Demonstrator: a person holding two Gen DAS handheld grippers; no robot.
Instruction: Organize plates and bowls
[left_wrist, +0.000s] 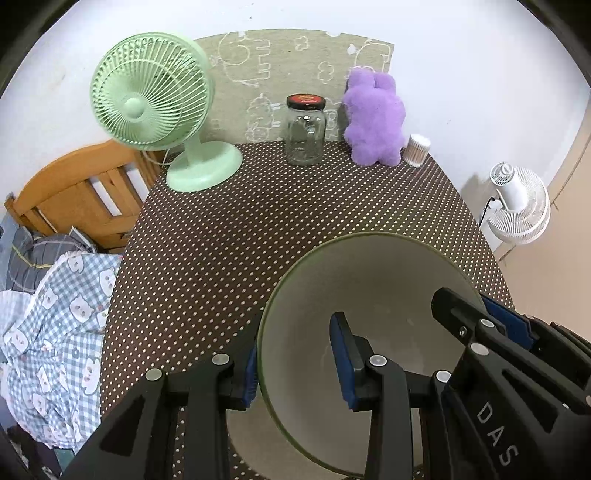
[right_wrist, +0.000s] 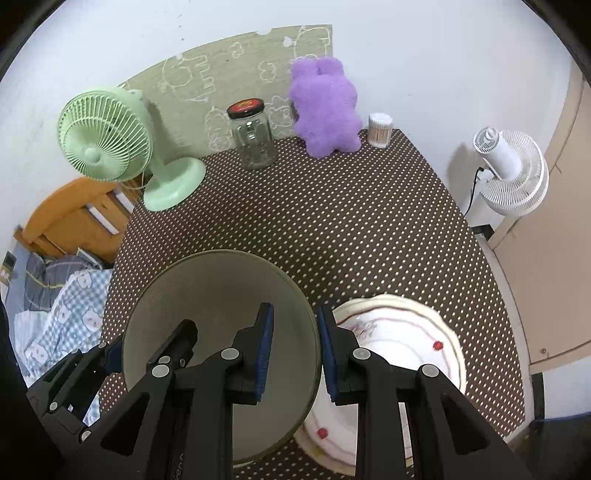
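Observation:
A grey-green bowl (left_wrist: 369, 280) (right_wrist: 214, 291) is held up between both grippers above the dotted table. My left gripper (left_wrist: 299, 363) straddles the bowl's left rim, one pad outside and one inside. My right gripper (right_wrist: 295, 350) straddles its right rim the same way; it shows in the left wrist view (left_wrist: 480, 317). The left gripper shows at the bowl's left edge in the right wrist view (right_wrist: 147, 350). A white plate (right_wrist: 406, 332) with a brown rim line and red dots lies under the right gripper, partly hidden by the bowl.
The brown dotted table (left_wrist: 240, 240) carries a green fan (left_wrist: 155, 96), a glass jar (left_wrist: 304, 129), a purple plush toy (left_wrist: 373, 118) and a cotton swab tub (left_wrist: 417, 149) along the far edge. A bed (left_wrist: 55, 295) lies left; a white fan (left_wrist: 517, 206) stands right.

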